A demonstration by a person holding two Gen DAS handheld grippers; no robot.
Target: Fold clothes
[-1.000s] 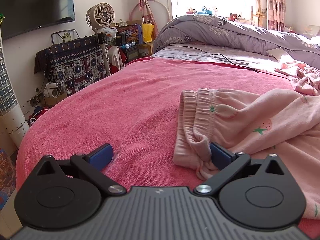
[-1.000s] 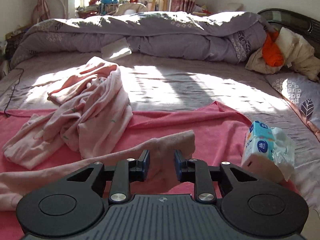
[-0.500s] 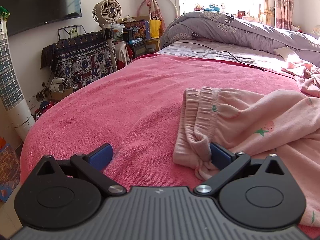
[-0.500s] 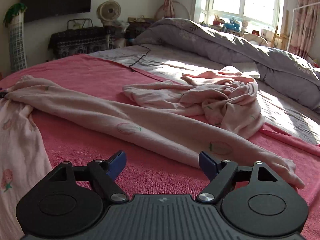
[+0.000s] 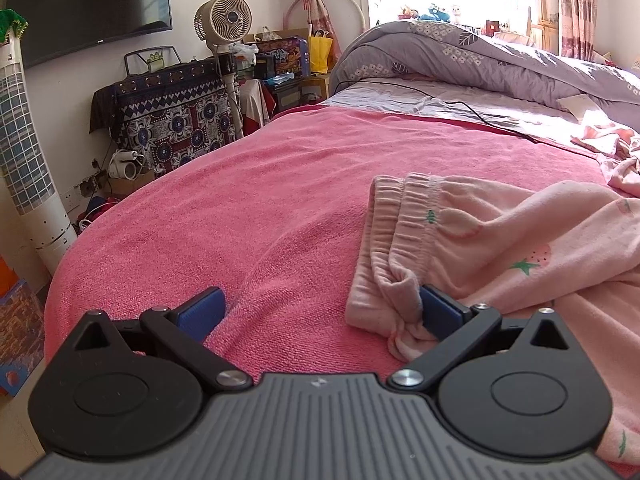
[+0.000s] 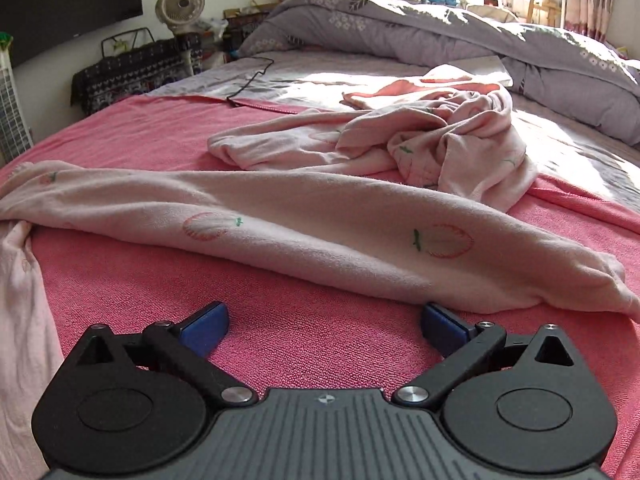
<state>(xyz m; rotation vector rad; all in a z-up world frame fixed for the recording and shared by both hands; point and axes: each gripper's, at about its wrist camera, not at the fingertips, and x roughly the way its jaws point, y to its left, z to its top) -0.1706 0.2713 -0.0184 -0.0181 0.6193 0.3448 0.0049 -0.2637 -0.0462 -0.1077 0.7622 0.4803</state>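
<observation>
Pale pink strawberry-print pyjama trousers (image 5: 500, 240) lie on a pink towel blanket (image 5: 260, 208). Their elastic waistband is at the left wrist view's centre right. My left gripper (image 5: 320, 314) is open, low over the blanket; its right pad touches the bunched waistband corner. In the right wrist view one trouser leg (image 6: 320, 232) stretches across the blanket, cuff at right. My right gripper (image 6: 324, 326) is open and empty, just in front of that leg. A crumpled matching pink top (image 6: 420, 140) lies behind it.
A rolled grey floral duvet (image 6: 440, 28) lies along the far side of the bed. A black cable (image 5: 460, 106) runs over the grey sheet. A fan (image 5: 224, 24), patterned cloth-covered stand (image 5: 176, 112) and white tower (image 5: 24, 160) stand beside the bed at left.
My right gripper has let go of the trouser cuff, opened wide and swung left to face along the leg. My left gripper stayed open at the waistband, drifting slightly.
</observation>
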